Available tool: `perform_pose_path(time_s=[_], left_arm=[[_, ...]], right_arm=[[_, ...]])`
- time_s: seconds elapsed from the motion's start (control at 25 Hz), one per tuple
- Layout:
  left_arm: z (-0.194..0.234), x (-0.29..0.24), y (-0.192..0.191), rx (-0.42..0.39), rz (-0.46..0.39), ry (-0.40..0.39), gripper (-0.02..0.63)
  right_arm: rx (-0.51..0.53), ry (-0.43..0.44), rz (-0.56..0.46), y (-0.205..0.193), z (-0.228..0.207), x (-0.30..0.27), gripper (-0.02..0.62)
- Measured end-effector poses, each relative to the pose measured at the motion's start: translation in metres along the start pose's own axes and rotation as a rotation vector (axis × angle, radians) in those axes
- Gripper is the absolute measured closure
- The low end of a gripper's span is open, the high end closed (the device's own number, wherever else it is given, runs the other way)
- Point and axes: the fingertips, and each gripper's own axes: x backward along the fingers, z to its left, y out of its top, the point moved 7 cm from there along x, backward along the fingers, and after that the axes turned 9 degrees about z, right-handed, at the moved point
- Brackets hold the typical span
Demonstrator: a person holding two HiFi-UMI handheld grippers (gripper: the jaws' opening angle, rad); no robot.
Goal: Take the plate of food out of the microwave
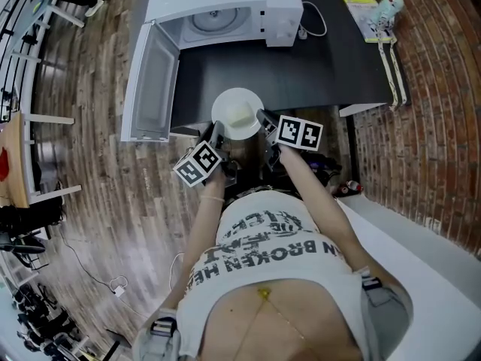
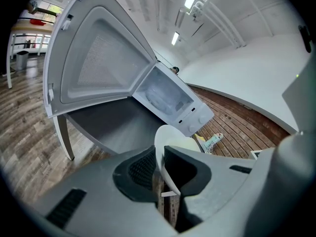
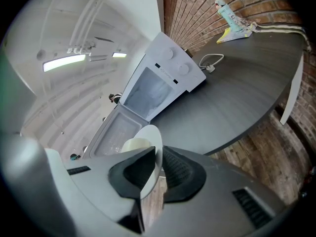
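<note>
the left gripper [image 1: 217, 132] and the right gripper [image 1: 262, 119] sit low, just in front of the person's body. the left fingers [image 2: 139, 168] are clenched on the left rim of the plate [image 1: 237, 113]; the right fingers [image 3: 180, 174] clamp the opposite rim. opposed grips probably serve to hold the plate roughly level so the pale food [image 1: 242, 117] does not slide. the plate hangs in the air over the near edge of the bench [image 1: 316, 74], outside the microwave [image 1: 225, 10]. beyond it the dark bench top is bare, giving room to set down. the door [image 1: 154, 81] stands open at the left, overhanging the bench edge. the chamber shows only its turntable [image 1: 218, 19]. a cable [image 1: 316, 25] lies far right.
</note>
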Motion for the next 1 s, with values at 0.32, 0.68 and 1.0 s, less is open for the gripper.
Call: perform_pose_path(time_s=[0.32,0.68,1.0], left_arm=[[0.0024,0.0017,-0.0053,0.01,0.01,-0.004,0.548],[0.0043,0.0038,-0.0061,0.014,-0.002,-0.004,0.548],[0.0051,0.0055,-0.0086,0.014,0.005,0.013,0.549]], right_arm=[[-0.005,-0.004,0.004,-0.0049,-0.0013,0.0015,0.551],[0.003,-0.005,0.012,-0.0068,-0.0002,0.0012,0.551],[0.002,-0.005,0.015,-0.0077,-0.0006,0.0026,0.551]])
